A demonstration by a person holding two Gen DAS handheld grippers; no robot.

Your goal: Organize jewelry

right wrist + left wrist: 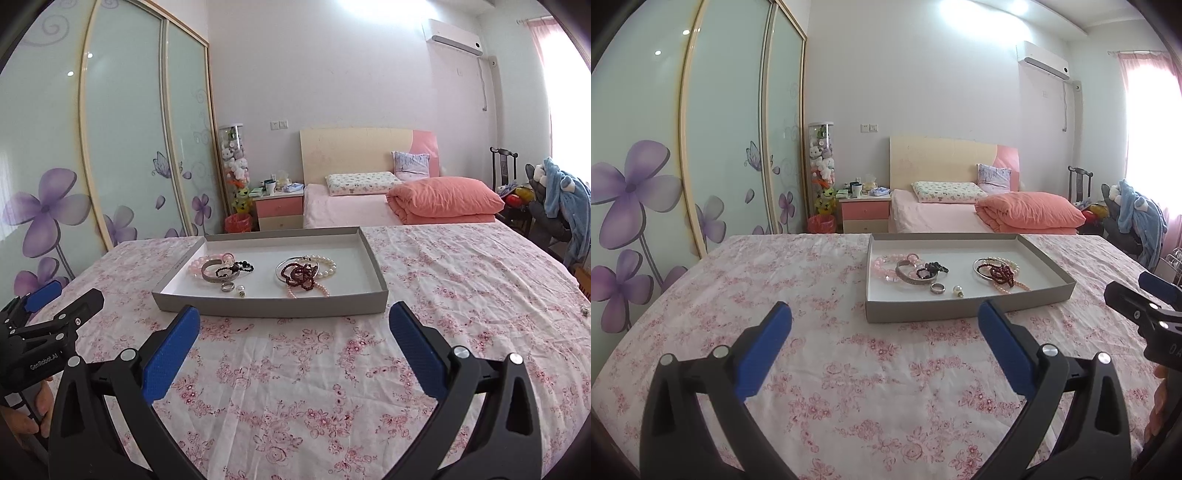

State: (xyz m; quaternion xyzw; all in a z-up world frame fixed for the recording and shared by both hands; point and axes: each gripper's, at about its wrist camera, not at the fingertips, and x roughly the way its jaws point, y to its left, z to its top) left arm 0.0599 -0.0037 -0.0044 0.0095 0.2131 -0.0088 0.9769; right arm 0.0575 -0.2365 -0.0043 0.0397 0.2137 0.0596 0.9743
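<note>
A shallow grey tray (960, 310) (258, 308) lies on the floral tablecloth. In it lie a pink bead bracelet (881, 264) (201, 260), a silver cuff (908, 276) (212, 275), a black bead string (932, 268) (236, 268), a ring (938, 289) (228, 287), a pearl earring (957, 291) (240, 290), a silver bangle (982, 267) (288, 269), dark red beads (1001, 275) (297, 275) and pearls (327, 266). My left gripper (884, 314) is open and empty, short of the tray. My right gripper (295, 314) is open and empty, near the tray's front wall.
The table with the pink floral cloth (775, 288) (461, 280) stretches around the tray. A small dark item (584, 312) lies on the cloth at far right. Behind stand a bed (960, 214), a nightstand (865, 212) and a sliding wardrobe (720, 147).
</note>
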